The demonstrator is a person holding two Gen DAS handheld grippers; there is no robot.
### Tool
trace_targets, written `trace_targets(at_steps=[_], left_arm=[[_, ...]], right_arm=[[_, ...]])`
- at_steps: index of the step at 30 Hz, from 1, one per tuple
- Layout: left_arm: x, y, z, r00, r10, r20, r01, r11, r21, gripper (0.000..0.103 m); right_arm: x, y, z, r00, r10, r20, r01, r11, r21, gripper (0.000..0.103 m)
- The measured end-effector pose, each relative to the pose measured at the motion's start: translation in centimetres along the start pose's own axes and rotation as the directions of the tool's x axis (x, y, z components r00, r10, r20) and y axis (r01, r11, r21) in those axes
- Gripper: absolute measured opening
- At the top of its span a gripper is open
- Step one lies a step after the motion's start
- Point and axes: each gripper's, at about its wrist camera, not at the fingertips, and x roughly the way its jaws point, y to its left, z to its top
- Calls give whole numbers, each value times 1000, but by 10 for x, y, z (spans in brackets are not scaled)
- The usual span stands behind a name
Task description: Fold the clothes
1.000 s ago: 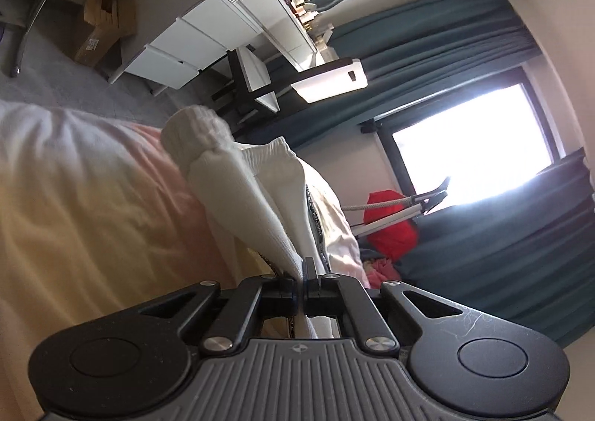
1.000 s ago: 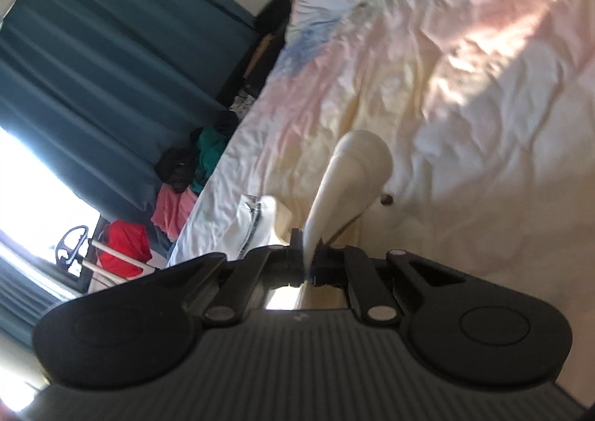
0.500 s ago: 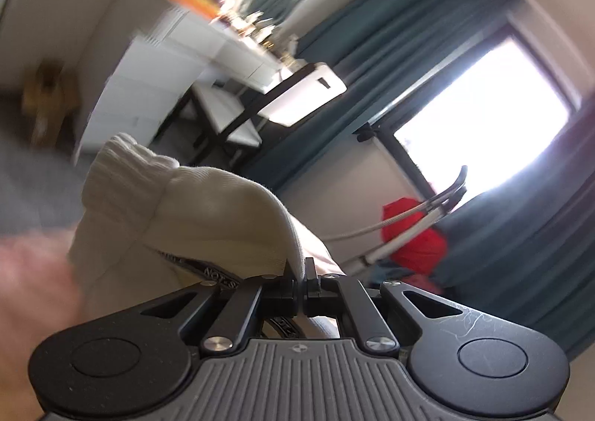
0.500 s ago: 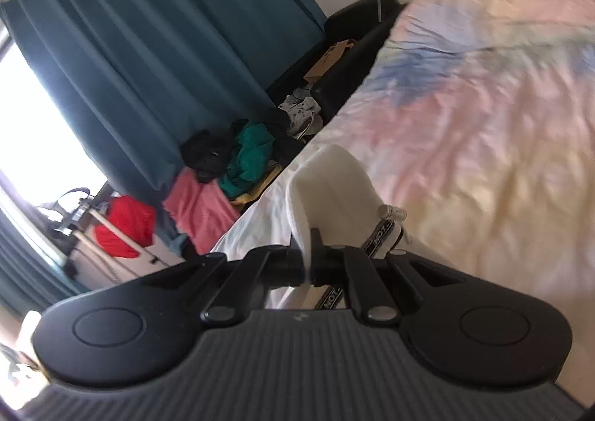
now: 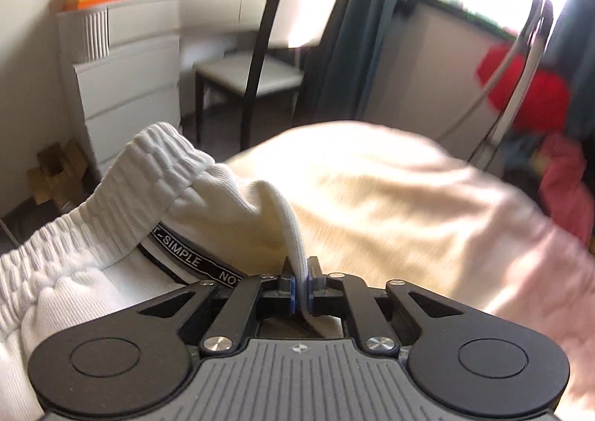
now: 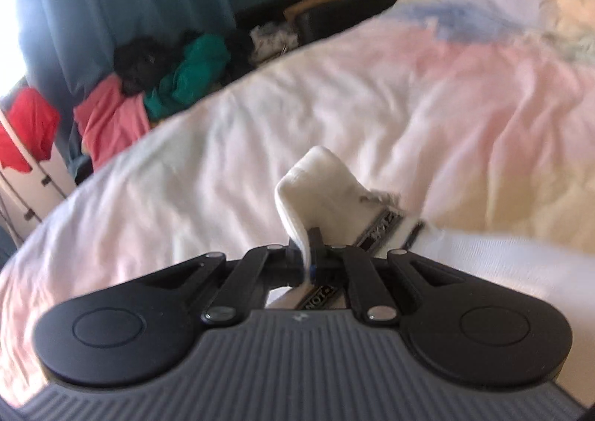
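1. The left gripper (image 5: 302,285) is pressed onto a fold of the white garment (image 5: 223,205); the cloth runs up from between its blue pads.
2. The right gripper (image 6: 310,253) pinches another edge of the same garment (image 6: 319,179), which stands up in a small peak just past its fingers.
3. The garment hangs between the two grippers above the bed (image 6: 409,93), with its ribbed waistband (image 5: 148,175) and a black lettered tape (image 5: 193,259) showing in the left view. Whether any part touches the bed cannot be told.
4. The cloth looks like a soft, light rib knit: it should drape and sag at once, with no stiffness to hold a crease.
5. The thick elastic waistband is probably the firmest part, so it is likely the best place to grip; thin single layers may slide out of the pads.
6. Keeping the two holds level and the cloth lightly taut should help it lie flat on the bed.
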Motion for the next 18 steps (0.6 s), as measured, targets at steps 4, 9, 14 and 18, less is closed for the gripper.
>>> trace_targets(at_steps=[4,9,14,18], left_arm=[[-20,16,-6,997,-80,24,81,996,-30,31],[-69,54,-19,983,-178,37,181,979,-96,70],[-145,100,-46,974,-217,61,222,970,-103,89],[-189,145,-77,972,-231,53,237,954,-185,89]], right_arm=[[-1,-10,1,995,85,-52,-85,996,1,25],[-52,-39,-4,982,185,-40,-180,979,96,57],[-118,-68,-25,959,279,-50,-272,956,113,62],[-162,-97,-51,913,400,-83,-375,901,220,62]])
